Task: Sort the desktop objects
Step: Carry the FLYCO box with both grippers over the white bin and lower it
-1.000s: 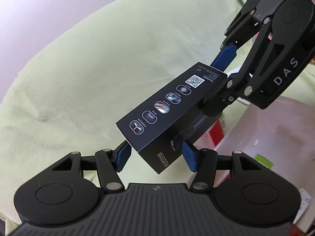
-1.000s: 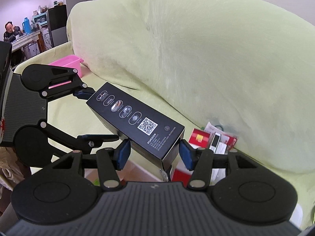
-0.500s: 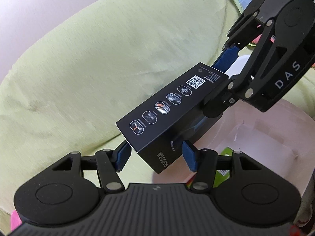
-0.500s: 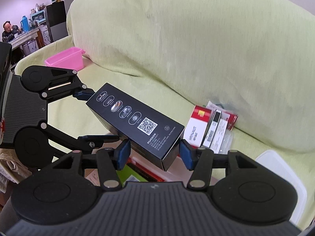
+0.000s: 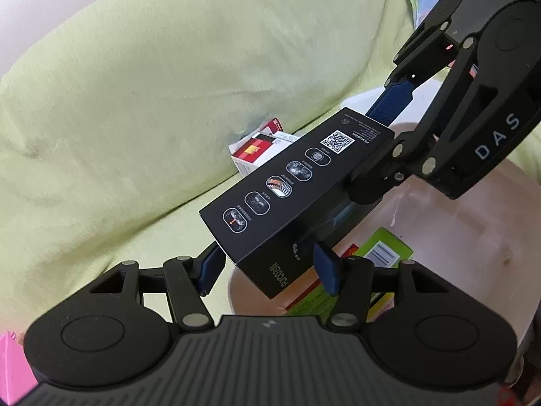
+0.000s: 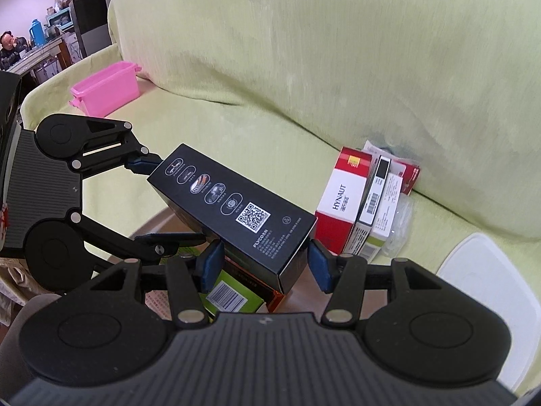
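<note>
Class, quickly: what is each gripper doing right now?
Left gripper: shut on the black box, at one end.
Right gripper: shut on the black box's other end.

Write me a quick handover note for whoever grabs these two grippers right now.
Left gripper: shut on one end of the black box.
Right gripper: shut on the other end.
The box hangs over the pale bin, which already holds a green pack.
Red-and-white boxes lie stacked on the green sofa; a pink tub sits farther along it.
Left to do: lower and release the box, then sort the stack.
</note>
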Available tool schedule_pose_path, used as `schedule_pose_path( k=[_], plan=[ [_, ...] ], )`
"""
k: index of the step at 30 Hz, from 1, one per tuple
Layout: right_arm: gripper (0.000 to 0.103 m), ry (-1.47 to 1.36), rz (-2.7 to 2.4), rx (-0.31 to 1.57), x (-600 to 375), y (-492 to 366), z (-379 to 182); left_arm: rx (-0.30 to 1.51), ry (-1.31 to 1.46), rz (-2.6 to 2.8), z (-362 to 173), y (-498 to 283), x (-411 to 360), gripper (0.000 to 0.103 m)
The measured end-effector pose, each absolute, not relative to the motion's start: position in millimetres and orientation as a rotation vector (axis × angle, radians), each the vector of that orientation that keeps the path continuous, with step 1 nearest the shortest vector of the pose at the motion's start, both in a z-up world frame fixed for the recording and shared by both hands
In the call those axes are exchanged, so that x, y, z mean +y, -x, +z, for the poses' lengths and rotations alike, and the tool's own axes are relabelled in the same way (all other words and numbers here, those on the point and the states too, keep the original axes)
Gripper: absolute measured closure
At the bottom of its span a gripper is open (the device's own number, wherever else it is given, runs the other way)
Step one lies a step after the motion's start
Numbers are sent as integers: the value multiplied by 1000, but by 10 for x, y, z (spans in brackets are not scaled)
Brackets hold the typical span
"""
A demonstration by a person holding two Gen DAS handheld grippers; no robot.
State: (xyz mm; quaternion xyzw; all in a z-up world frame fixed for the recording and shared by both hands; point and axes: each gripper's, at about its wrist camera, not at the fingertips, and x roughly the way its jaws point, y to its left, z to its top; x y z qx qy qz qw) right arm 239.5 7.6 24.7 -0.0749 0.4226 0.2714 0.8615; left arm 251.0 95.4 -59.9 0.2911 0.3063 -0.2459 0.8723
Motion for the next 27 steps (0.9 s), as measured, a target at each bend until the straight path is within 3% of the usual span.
schedule_pose_path(
  k=[12,27],
  plan=[
    [52,159,568,930,160,-2487,-7,690,-592,-522,-890,-2793,861,43],
    [51,123,569,965,170,-2561,-162,749,-555,-536,-700,-2487,1183,43]
  ],
)
